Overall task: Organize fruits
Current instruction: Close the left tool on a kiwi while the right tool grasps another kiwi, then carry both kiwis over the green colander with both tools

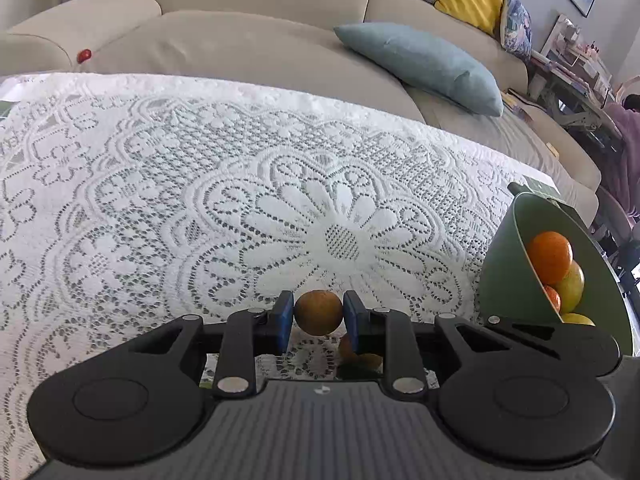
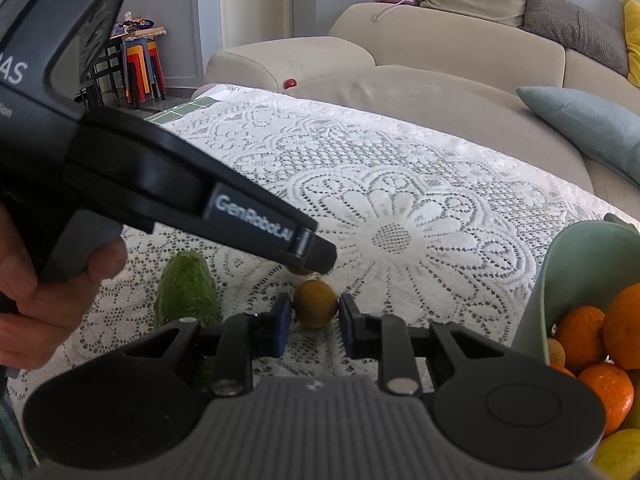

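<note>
My left gripper (image 1: 319, 313) is shut on a small brown round fruit (image 1: 319, 312) and holds it above the lace tablecloth (image 1: 200, 184). In the right wrist view the left gripper body crosses from the upper left, its tip (image 2: 320, 256) just above another small brown fruit (image 2: 315, 303). My right gripper (image 2: 315, 320) has its jaws on either side of that fruit with small gaps, resting on the cloth. A green bowl (image 1: 508, 264) holds oranges (image 1: 549, 257) and yellow fruit at the right; it also shows in the right wrist view (image 2: 560, 264). A green cucumber (image 2: 186, 290) lies at the left.
A beige sofa (image 1: 240, 32) with a light blue cushion (image 1: 424, 64) stands behind the table. A small red object (image 1: 84, 55) lies on the sofa. More small fruit (image 1: 356, 354) lies under my left gripper. Stacked coloured stools (image 2: 140, 68) stand at the far left.
</note>
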`<state>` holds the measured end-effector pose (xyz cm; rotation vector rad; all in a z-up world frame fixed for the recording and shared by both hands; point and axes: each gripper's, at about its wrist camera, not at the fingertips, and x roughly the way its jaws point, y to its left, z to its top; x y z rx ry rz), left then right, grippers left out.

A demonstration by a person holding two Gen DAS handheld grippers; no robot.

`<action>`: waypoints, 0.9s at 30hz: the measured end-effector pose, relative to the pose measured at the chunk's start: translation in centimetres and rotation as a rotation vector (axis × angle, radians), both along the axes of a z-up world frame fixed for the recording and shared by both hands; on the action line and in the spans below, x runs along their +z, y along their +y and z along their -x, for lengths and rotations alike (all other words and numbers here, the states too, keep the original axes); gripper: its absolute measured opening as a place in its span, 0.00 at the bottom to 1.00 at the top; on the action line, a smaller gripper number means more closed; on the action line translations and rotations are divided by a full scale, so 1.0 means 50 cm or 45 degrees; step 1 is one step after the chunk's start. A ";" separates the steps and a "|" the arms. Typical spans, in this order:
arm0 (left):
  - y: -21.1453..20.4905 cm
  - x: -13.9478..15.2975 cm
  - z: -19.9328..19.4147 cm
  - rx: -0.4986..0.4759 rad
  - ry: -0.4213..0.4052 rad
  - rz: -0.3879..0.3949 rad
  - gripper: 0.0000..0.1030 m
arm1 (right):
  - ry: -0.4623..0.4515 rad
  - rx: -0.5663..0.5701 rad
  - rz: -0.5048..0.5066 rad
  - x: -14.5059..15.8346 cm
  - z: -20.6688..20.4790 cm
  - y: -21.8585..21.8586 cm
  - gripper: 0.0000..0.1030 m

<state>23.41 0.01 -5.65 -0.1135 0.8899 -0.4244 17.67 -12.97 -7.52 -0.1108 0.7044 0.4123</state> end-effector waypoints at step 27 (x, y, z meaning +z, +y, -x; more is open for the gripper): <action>0.015 0.117 0.131 0.039 -0.358 0.022 0.29 | -0.178 -0.108 -0.122 0.137 0.094 -0.098 0.22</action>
